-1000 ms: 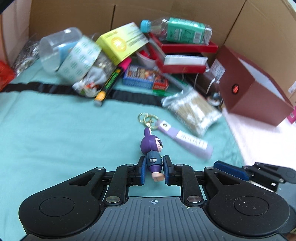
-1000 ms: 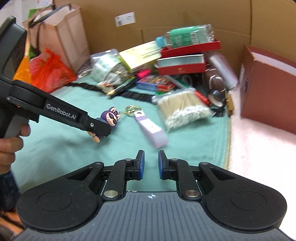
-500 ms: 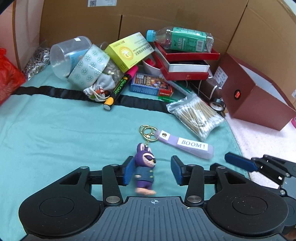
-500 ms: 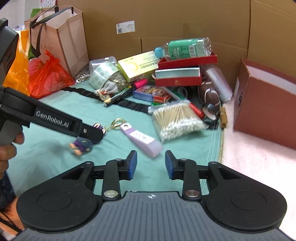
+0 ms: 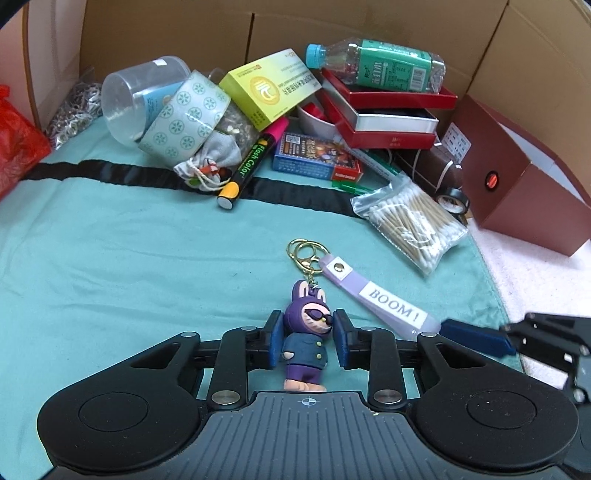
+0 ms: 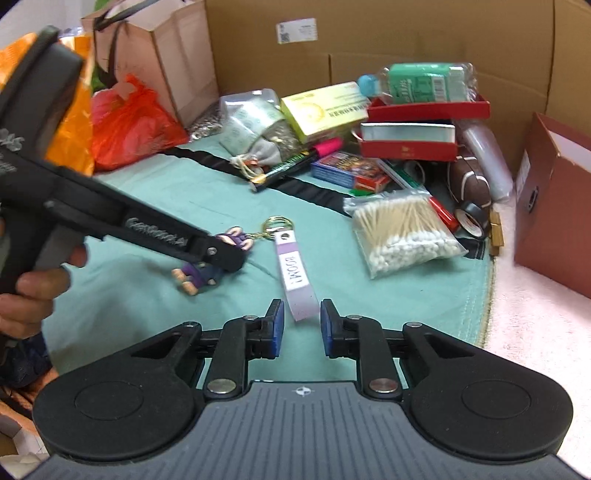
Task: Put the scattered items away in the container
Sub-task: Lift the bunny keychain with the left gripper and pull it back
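**Two grippers close in on a purple keychain amid a heap of clutter**

A cardboard wall (image 5: 332, 33) backs a teal cloth (image 5: 110, 258) where household odds and ends lie piled, waiting to be tidied. To the right, on a pale fleecy surface, stands a dark red box (image 5: 517, 184), its open top suggesting it may be the container, though that is a judgement only. Stacked red gift boxes (image 5: 388, 122) carry a green-labelled water bottle (image 5: 376, 66) lying on its side; its print is too small to read. Beside them a yellow-green carton (image 5: 269, 88) with Chinese lettering leans on a roll of patterned tape (image 5: 184, 114). A bag of cotton swabs (image 5: 410, 221) lies near the cloth's edge, and a marker (image 5: 251, 162) reads "Flash Color".

In the foreground, the left gripper (image 5: 308, 343) brackets the rabbit figure (image 5: 306, 339) of the keychain, its blue pads at the toy's shoulders; whether they are pressing is hard to say, and the figure appears to lie on the cloth. The gold ring (image 5: 306, 251) links it to a lilac strap (image 5: 376, 295) printed "BOOM!". The right gripper (image 6: 298, 325) sits with jaws apart around the strap's free end, apparently so that both ends can be lifted together. The left tool's arm bears the blurred "GenRobot" mark.
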